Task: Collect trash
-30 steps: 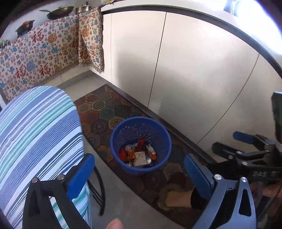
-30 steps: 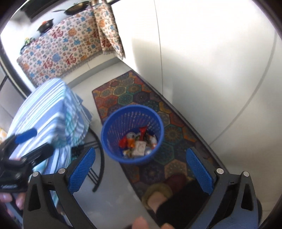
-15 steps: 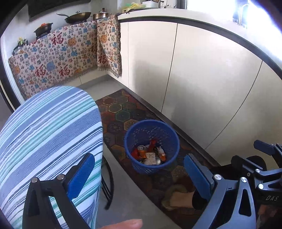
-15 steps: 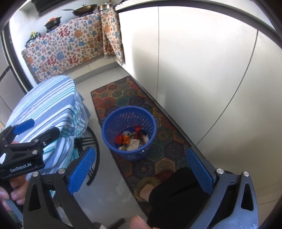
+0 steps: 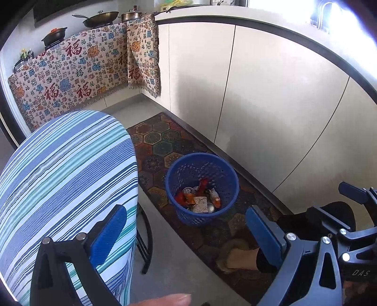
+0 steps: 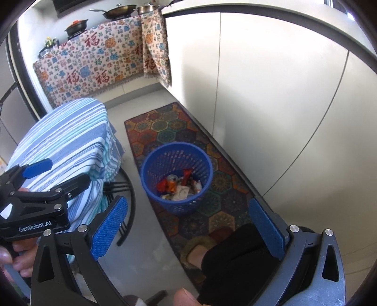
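A blue mesh basket (image 5: 202,188) stands upright on a patterned hexagon rug (image 5: 162,143), its open mouth facing up and its long axis vertical; it sits toward the rug's near end, close to the rug edge that runs along the cream cabinet fronts (image 5: 271,98); inside lies the trash (image 5: 199,200): a can end-up, red and orange wrappers, a pale carton, heaped on the bottom with no single direction I can tell; the rug's long axis runs parallel to the cabinet base, away toward a floral cloth (image 5: 75,73) draped over the far counter, where pans (image 5: 99,17) sit on top; the left gripper (image 5: 186,233) hangs above the floor with its blue pads spread wide and nothing between them, beside a table under a striped cloth (image 5: 61,179); the right gripper (image 6: 188,230) is likewise released, jaws wide apart and empty, the basket framed between its fingers but well below them; a foot in a slipper (image 6: 195,251) rests on the rug's near end, just beside the basket
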Motion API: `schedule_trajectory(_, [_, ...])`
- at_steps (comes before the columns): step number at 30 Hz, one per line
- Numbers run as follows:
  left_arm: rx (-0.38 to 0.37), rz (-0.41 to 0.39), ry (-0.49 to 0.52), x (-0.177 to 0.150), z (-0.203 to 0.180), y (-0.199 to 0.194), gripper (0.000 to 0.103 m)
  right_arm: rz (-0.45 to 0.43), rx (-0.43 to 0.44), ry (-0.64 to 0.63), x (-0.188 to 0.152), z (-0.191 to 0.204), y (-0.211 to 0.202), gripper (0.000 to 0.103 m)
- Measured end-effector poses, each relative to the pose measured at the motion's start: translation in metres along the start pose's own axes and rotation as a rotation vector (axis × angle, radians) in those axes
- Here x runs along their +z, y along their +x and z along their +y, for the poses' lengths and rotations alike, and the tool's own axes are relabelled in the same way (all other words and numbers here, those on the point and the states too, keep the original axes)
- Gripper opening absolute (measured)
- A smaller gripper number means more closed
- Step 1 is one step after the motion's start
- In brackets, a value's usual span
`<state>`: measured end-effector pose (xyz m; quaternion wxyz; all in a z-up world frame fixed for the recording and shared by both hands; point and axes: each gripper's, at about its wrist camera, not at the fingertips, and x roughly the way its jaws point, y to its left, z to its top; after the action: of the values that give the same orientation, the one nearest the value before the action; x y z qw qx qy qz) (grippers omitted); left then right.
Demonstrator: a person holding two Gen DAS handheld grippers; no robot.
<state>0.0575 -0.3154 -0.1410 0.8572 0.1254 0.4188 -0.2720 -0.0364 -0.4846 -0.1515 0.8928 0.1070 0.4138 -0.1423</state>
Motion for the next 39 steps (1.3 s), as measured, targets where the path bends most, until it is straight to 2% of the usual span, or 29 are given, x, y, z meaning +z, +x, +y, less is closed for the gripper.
schedule_trajectory(39, [0.023, 0.016, 0.000, 0.0033, -0.0028, 0.0027, 0.103, 0.002, 0.002, -0.014, -0.0010, 0.0033, -0.0037, 0.103])
